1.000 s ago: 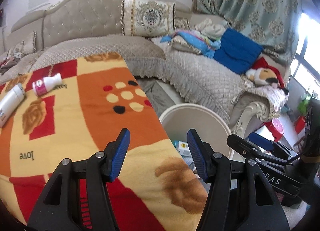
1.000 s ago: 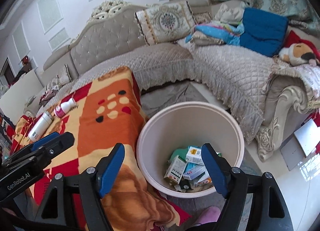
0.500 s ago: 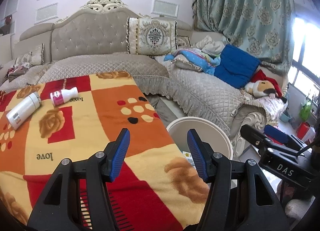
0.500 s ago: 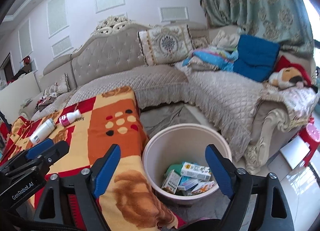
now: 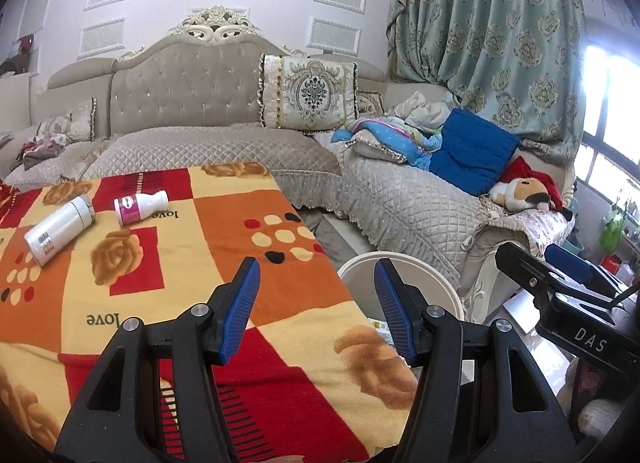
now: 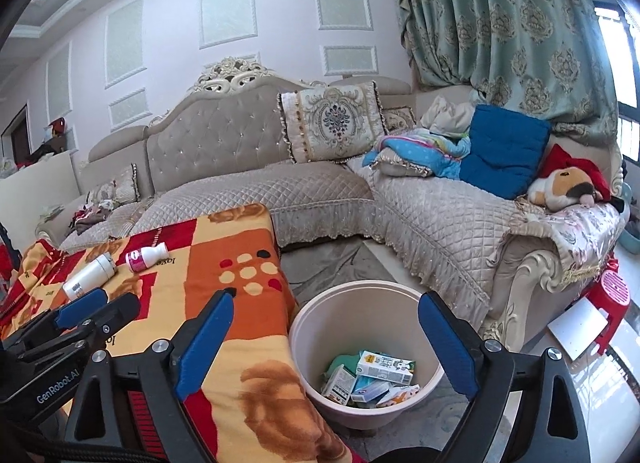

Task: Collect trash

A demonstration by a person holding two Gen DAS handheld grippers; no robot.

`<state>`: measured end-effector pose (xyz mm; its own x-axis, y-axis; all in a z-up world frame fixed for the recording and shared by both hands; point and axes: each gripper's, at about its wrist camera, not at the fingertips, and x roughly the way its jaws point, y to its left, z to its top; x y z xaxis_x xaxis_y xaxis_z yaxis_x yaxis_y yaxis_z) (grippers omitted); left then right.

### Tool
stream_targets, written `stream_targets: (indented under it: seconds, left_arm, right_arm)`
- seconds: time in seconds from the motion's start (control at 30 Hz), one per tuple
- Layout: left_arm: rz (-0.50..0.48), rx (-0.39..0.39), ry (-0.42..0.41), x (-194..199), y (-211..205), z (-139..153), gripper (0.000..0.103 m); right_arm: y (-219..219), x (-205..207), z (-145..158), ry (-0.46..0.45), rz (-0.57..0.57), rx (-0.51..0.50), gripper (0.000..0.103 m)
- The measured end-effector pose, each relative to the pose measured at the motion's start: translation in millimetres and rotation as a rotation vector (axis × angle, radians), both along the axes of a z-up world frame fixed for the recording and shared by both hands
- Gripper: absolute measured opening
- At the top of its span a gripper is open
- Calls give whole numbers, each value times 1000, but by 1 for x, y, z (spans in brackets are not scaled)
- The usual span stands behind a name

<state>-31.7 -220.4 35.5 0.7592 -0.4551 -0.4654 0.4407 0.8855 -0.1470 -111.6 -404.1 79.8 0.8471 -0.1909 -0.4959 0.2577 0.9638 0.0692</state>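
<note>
A round beige bin point(image 6: 366, 305) stands on the floor beside the blanket-covered table; several small cartons point(image 6: 384, 369) lie in it. In the left wrist view its rim point(image 5: 416, 263) shows behind the right finger. Two bottles lie on the blanket at the far left: a white one point(image 5: 58, 230) point(image 6: 89, 277) and a white one with a pink label point(image 5: 140, 207) point(image 6: 146, 255). My left gripper point(image 5: 316, 305) is open and empty above the blanket's near edge. My right gripper point(image 6: 326, 337) hangs above the bin, its jaws opening, nothing between them.
A red, orange and yellow patterned blanket point(image 5: 168, 263) covers the table. A beige corner sofa point(image 6: 320, 199) runs behind, with cushions, a blue pillow point(image 6: 504, 149) and a plush toy point(image 6: 564, 185). A red stool point(image 6: 614, 295) stands on the tiled floor at right.
Both grippers have risen and tilted up, so more wall and sofa show. The right gripper's jaws have spread wider above the bin. The left jaws keep the same gap.
</note>
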Motion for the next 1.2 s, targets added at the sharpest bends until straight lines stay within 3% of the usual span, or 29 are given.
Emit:
stream_targets:
  seconds: [1.2]
  left_arm:
    - [37,26,-6,-3,4,-1,58]
  right_arm:
    - [9,-1,-2,13,6,-16,95]
